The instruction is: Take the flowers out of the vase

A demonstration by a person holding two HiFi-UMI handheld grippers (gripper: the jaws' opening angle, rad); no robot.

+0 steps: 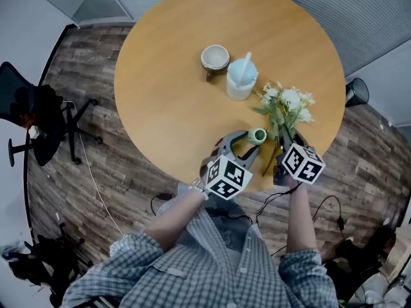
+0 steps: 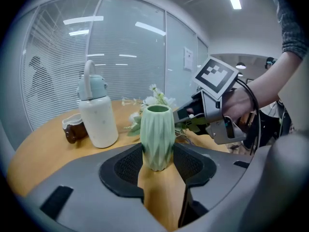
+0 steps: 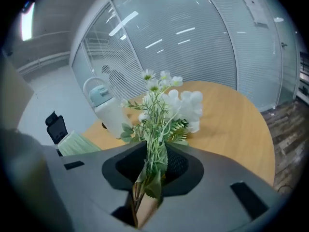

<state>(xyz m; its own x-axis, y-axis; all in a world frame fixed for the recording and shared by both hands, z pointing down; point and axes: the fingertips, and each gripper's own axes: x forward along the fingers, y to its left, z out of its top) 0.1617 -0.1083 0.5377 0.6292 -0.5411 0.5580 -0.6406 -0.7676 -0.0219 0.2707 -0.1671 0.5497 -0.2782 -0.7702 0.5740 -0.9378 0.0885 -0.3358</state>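
– Round wooden surface [image 1: 167, 76] over a dark plank floor [image 1: 96, 165], with a black office chair [image 1: 38, 117] off to the left. What stands on it?

– Towards the middle, a brown-and-cream cup [image 1: 214, 59], and just beside it a white bottle [image 1: 241, 79] with a pale blue lid and handle. Both are well apart from the near edge, where the hands work.

– And the vase?

– The vase [image 1: 257, 135] is small, pale green and ribbed. It stands upright on the surface near the edge closest to the person, and its mouth is empty.

– Does anything have hold of it?

– Yes. The left tongs [image 2: 157, 164] stand wide, one dark pad against each side of the vase's lower body, so they grip it where it stands.

– Where are the flowers?

– The flowers [image 1: 289, 104] are out of the vase and just to its right. The white blooms and green sprigs point away across the surface, and the stems run back towards the person.

– What holds them?

– The right tongs [image 3: 153, 170]. Their jaws are drawn nearly together, pinching the bundle of stems and leaves low down, so the blooms fan out beyond the tips.

– Do the blooms lie on the wood?

– I cannot tell. They are low over it, but contact is not clear.

– What lies behind all this?

– A glass partition [image 3: 203, 37] with lowered blinds, seen from both gripper views.
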